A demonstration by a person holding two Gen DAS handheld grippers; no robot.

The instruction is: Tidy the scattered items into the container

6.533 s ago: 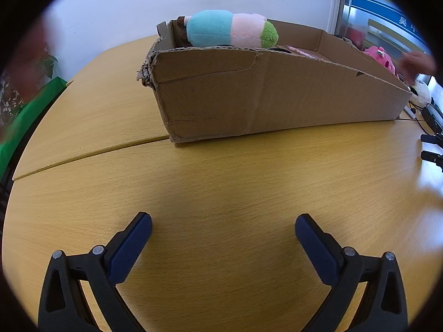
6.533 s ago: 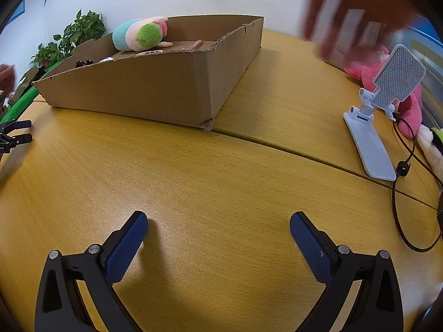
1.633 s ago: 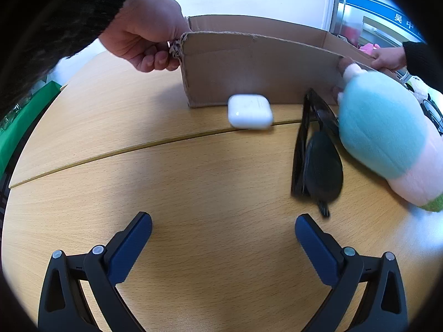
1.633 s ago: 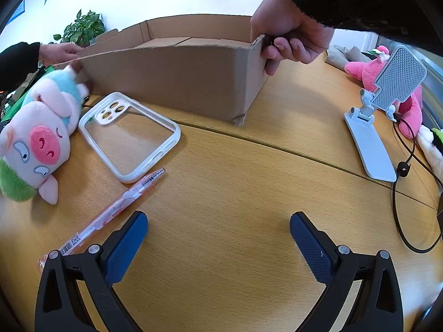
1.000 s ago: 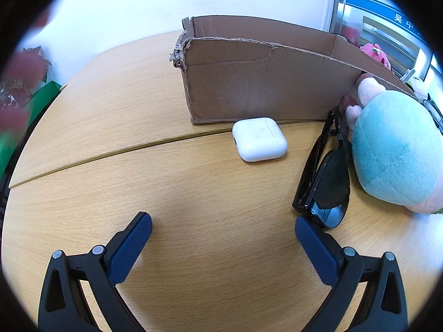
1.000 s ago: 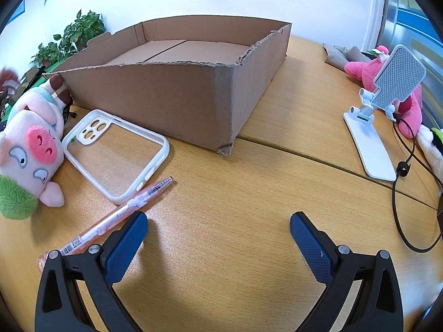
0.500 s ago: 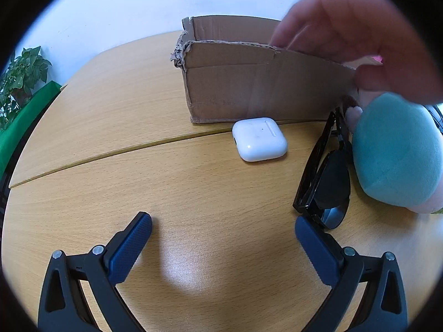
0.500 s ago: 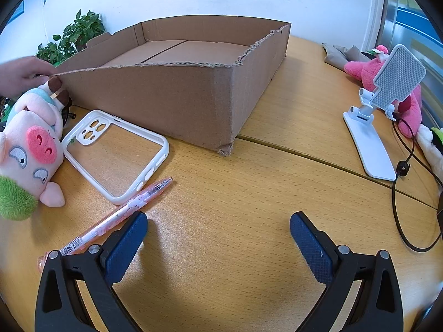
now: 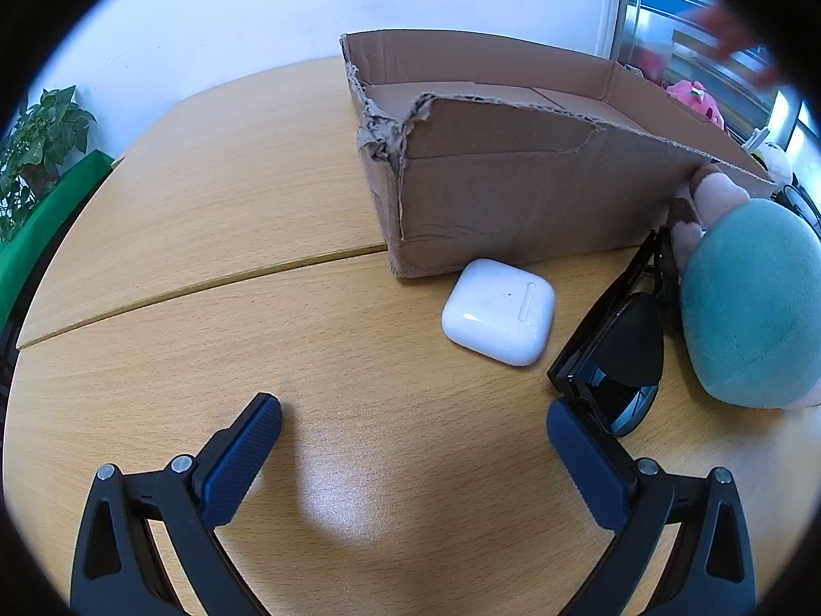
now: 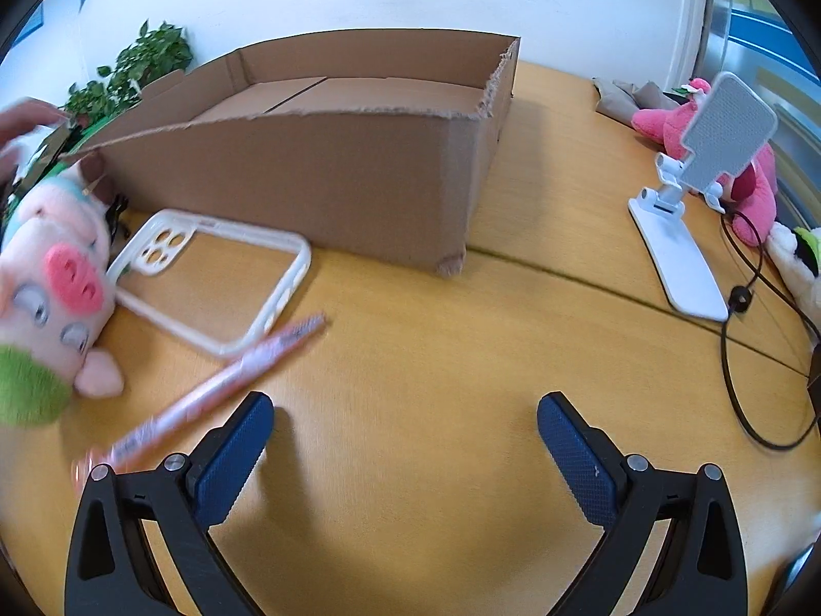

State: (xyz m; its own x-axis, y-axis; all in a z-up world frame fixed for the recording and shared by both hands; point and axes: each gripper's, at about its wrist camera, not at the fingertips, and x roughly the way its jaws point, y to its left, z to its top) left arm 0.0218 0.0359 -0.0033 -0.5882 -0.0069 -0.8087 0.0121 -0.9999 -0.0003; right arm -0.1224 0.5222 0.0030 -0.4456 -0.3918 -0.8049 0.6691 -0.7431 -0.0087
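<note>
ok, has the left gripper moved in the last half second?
Yes. In the left wrist view the brown cardboard box sits lower and larger and its floor now shows, so the left gripper has risen and edged closer.

Left wrist view: plush pig point(image 9: 744, 308) was cut by the right edge; face not visible. Far temple of the sunglasses point(image 9: 616, 359) was hidden behind the plush, one lens corner behind the gripper finger. A blurred hand point(image 9: 739, 51) at upper right was unreadable. Right wrist view: pink pen point(image 10: 220, 390) was motion-blurred, lower end hidden behind the right gripper's finger. Plush point(image 10: 51, 282) was cut at the left edge. Blurred hand point(image 10: 20, 123) at far left; what it held could not be told
</note>
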